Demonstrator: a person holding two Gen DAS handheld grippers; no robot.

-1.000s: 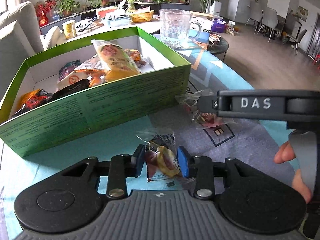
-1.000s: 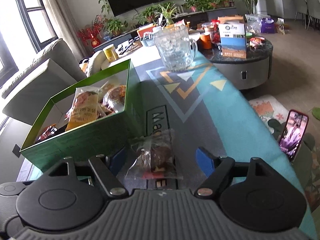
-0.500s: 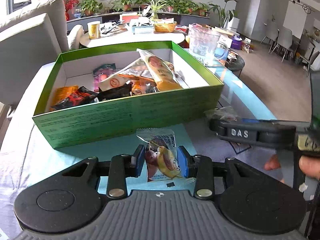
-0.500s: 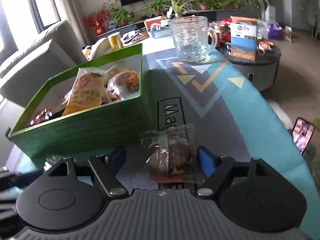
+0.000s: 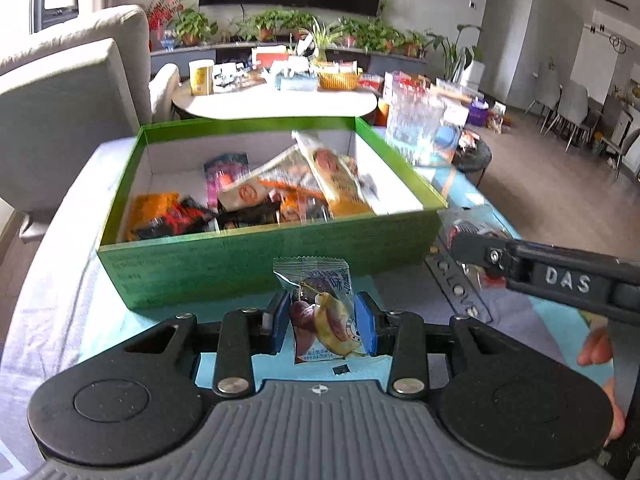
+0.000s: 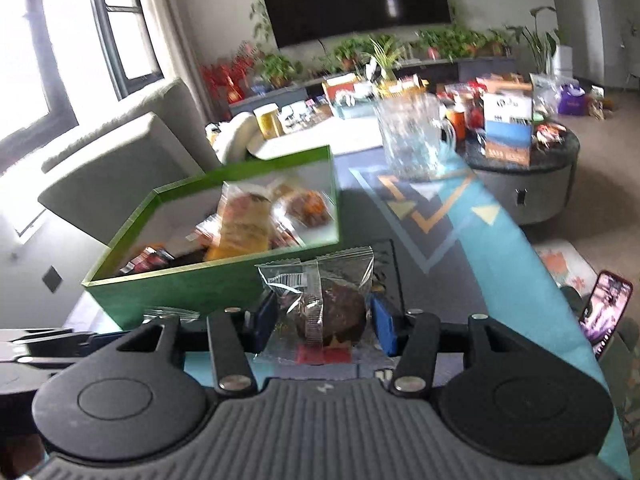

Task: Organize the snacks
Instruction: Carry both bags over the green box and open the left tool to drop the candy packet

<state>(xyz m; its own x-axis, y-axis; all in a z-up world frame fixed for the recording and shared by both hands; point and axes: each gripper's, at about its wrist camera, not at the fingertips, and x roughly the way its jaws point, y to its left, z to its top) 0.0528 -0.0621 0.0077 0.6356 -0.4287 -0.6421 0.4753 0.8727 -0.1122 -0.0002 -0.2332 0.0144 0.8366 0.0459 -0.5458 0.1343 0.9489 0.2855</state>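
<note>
My left gripper (image 5: 322, 322) is shut on a small snack packet (image 5: 320, 312) with a fruit picture, held above the table just in front of the green box (image 5: 256, 256). The box holds several snack packs (image 5: 280, 192). My right gripper (image 6: 322, 320) is shut on a clear-wrapped brown cake (image 6: 332, 304), held up near the box's right front corner (image 6: 224, 284). The right gripper's side (image 5: 560, 280) shows at the right of the left wrist view.
A glass mug (image 6: 412, 136) stands on the patterned table mat (image 6: 480, 240) beyond the box. A sofa (image 5: 68, 100) is on the left. A round side table (image 6: 528, 160) with boxes is at the right. A phone (image 6: 606, 308) stands off the table's right edge.
Both grippers rose from the table with their packets. The right gripper closed on the cake. The view now looks down into the box from higher up.
</note>
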